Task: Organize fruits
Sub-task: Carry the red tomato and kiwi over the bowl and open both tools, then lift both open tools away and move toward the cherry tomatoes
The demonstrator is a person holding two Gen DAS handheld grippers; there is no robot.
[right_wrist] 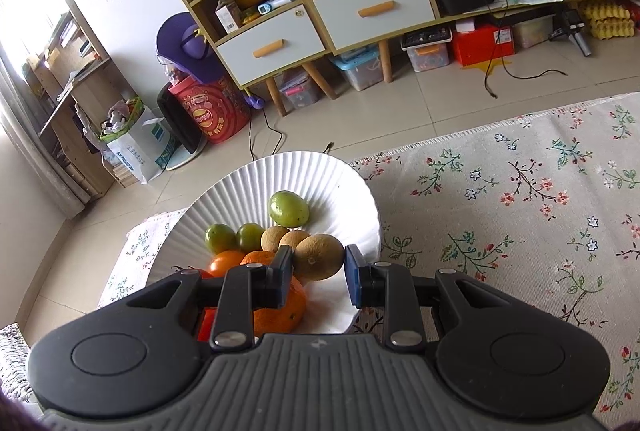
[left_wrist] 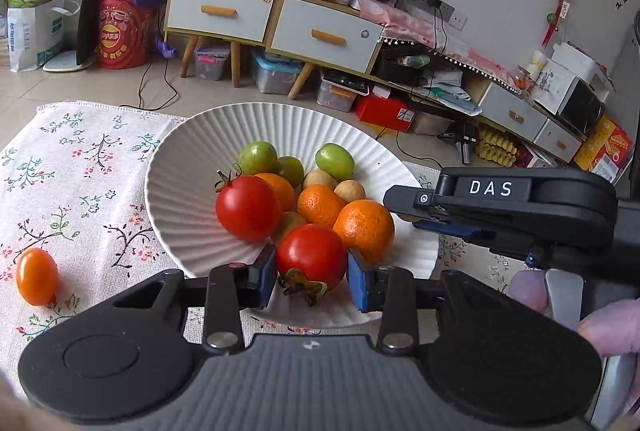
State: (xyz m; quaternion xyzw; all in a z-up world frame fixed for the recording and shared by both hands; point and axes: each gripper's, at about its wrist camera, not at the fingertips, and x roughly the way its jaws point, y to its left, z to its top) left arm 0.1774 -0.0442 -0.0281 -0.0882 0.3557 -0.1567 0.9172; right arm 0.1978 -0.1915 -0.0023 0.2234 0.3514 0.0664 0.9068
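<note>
A white ribbed plate (left_wrist: 188,155) (right_wrist: 248,183) on the floral cloth holds red tomatoes, oranges, green fruits and tan round fruits. In the left wrist view my left gripper (left_wrist: 312,275) is shut on a red tomato (left_wrist: 310,257) at the plate's near rim, one blue pad on each side. Another red tomato (left_wrist: 248,207) lies just behind it, and an orange (left_wrist: 365,227) to its right. In the right wrist view my right gripper (right_wrist: 318,261) is shut on a tan round fruit (right_wrist: 320,257) above the plate. Seen from the left wrist, that gripper's body (left_wrist: 500,207) hangs over the plate's right rim.
A small orange tomato (left_wrist: 37,275) lies alone on the floral cloth (right_wrist: 520,199), left of the plate. The cloth stretches wide to the right of the plate. Beyond the table's far edge are tiled floor, drawer cabinets (left_wrist: 224,11) and storage boxes. A person's fingers (left_wrist: 528,291) show at right.
</note>
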